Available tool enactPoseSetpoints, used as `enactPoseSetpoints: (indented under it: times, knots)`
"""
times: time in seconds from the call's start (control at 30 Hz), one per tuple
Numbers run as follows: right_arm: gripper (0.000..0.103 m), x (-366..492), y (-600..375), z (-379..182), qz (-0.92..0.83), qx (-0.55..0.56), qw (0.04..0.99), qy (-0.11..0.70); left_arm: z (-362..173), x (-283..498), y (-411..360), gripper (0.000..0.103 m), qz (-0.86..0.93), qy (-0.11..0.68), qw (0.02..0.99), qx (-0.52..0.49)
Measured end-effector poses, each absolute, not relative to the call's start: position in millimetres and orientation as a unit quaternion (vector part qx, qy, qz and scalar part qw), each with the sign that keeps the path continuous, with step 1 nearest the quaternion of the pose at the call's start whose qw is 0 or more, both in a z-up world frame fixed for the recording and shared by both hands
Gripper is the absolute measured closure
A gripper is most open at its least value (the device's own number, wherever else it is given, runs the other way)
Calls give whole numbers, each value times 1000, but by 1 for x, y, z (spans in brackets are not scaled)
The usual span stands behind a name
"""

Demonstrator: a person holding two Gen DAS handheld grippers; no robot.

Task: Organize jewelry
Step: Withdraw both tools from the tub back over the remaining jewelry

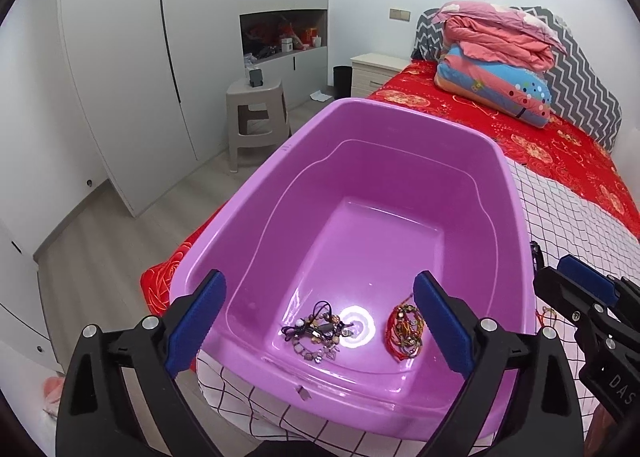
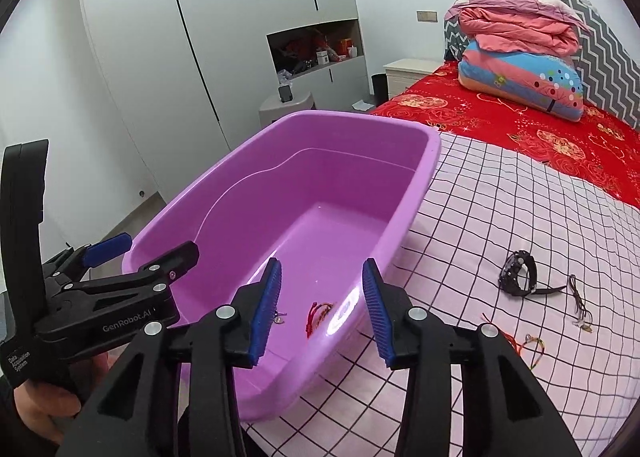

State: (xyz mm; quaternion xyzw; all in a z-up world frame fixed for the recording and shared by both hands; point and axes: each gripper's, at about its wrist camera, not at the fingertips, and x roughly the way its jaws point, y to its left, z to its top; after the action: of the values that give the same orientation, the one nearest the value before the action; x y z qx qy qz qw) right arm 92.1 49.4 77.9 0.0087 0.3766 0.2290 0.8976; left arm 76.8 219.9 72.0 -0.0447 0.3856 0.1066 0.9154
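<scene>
From the left wrist camera, the left gripper [image 1: 320, 321] hangs over the near end of a purple plastic tub [image 1: 256, 193], its blue pads spread wide with nothing between them. On the tub floor, just ahead of and between the fingers, lies a dark beaded bracelet bundle [image 1: 316, 331]; a red and gold corded bracelet bundle [image 1: 404, 333] lies close inside the right finger, apart from the first. The tub sits on a white checked cloth [image 1: 568, 225] over a red bedspread [image 1: 520, 129]. To the right, the right gripper [image 1: 580, 293] shows only in part.

From the right wrist camera, the right gripper [image 2: 322, 313] is also spread and empty, poised above the tub's [image 2: 280, 177] near right rim. Red cords [image 2: 318, 315] show inside, between its fingers. To its right, outside the tub on the cloth [image 2: 500, 209], lie a black watch [image 2: 520, 273], a thin dark cord piece [image 2: 578, 303] and a multicoloured string bracelet [image 2: 534, 349]. The left gripper [image 2: 140, 249] hangs at the left, open.
</scene>
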Motion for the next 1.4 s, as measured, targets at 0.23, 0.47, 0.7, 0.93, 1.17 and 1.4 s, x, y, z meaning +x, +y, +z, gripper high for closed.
enactPoseSetpoints:
  times: [0.23, 0.47, 0.7, 0.93, 1.17, 1.4]
  knots:
    - [52, 74, 29, 77, 218, 10, 901, 375, 74, 66, 204, 9, 93, 388, 916, -44]
    - [43, 60, 12, 74, 211, 18, 900, 380, 75, 54, 187, 8, 79, 388, 917, -49]
    - [32, 41, -14, 73, 200, 21, 908, 368, 78, 41, 170, 7, 64, 377, 922, -52]
    - [30, 19, -55, 62, 175, 37, 911, 372, 79, 22, 139, 7, 37, 368, 928, -49]
    - [30, -4, -102, 49, 137, 54, 916, 372, 75, 5, 98, 7, 3, 369, 929, -38]
    - [30, -21, -142, 37, 104, 63, 921, 370, 64, -8, 56, 7, -34, 371, 927, -32]
